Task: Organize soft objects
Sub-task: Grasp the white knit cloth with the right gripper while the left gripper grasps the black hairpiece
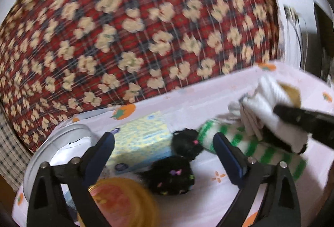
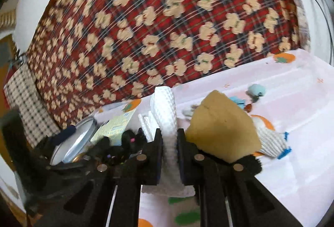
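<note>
Cloth, white and waffle-textured [image 2: 165, 114], is pinched between the clenched right gripper [image 2: 169, 141] above the pink tablecloth [image 2: 292, 164], light and floppy, so a bunched fold holds best. Left gripper [image 1: 165, 143] hangs released over two black fuzzy socks [image 1: 173, 176] beside the green striped sock [image 1: 250, 143], near the cloth's back edge

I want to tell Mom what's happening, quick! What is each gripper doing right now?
Left gripper: open, holding nothing.
Right gripper: fingers shut on the white waffle cloth.
</note>
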A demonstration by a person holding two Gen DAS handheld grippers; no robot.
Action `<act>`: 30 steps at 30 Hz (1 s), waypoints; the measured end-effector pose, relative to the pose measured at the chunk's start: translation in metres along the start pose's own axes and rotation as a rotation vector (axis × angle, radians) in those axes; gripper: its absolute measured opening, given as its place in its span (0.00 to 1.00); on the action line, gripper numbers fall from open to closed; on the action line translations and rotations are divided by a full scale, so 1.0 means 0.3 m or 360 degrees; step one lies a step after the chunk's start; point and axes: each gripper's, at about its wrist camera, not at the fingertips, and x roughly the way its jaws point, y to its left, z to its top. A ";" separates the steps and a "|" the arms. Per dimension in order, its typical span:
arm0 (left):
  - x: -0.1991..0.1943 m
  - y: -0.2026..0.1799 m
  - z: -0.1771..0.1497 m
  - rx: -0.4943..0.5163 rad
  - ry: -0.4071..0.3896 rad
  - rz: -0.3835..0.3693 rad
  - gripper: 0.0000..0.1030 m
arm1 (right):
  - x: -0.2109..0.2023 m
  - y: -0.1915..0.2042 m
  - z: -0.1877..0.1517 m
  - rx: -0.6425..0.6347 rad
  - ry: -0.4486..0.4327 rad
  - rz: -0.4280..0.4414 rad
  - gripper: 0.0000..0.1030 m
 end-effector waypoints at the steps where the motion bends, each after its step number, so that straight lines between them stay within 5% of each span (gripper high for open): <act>1: 0.028 -0.029 0.008 0.0042 0.0047 0.0011 0.85 | -0.002 -0.001 0.001 0.0009 -0.0004 0.0003 0.14; 6: 0.143 -0.090 0.001 0.0092 0.0307 -0.0010 0.66 | -0.028 0.013 0.002 -0.0063 -0.0063 -0.0015 0.14; 11: 0.230 -0.110 -0.030 0.0057 0.0512 -0.0053 0.65 | -0.033 -0.003 -0.003 -0.0079 -0.0076 -0.0007 0.14; 19: 0.286 -0.091 -0.047 -0.0046 0.0621 -0.0112 0.65 | -0.024 0.003 -0.007 -0.0074 -0.0045 -0.0005 0.14; 22: 0.300 -0.063 -0.052 -0.0151 0.0632 -0.0194 0.59 | -0.022 0.005 -0.008 -0.0077 -0.0043 -0.0009 0.14; 24: 0.306 -0.060 -0.056 -0.0182 0.0638 -0.0236 0.40 | -0.019 0.006 -0.010 -0.0079 -0.0035 -0.0014 0.14; 27: 0.314 -0.050 -0.064 -0.0289 0.0653 -0.0385 0.38 | -0.016 0.010 -0.014 -0.0096 -0.0026 -0.0028 0.14; 30: 0.313 -0.055 -0.064 -0.0299 0.0648 -0.0406 0.34 | -0.019 0.016 -0.015 -0.0118 -0.0047 -0.0060 0.14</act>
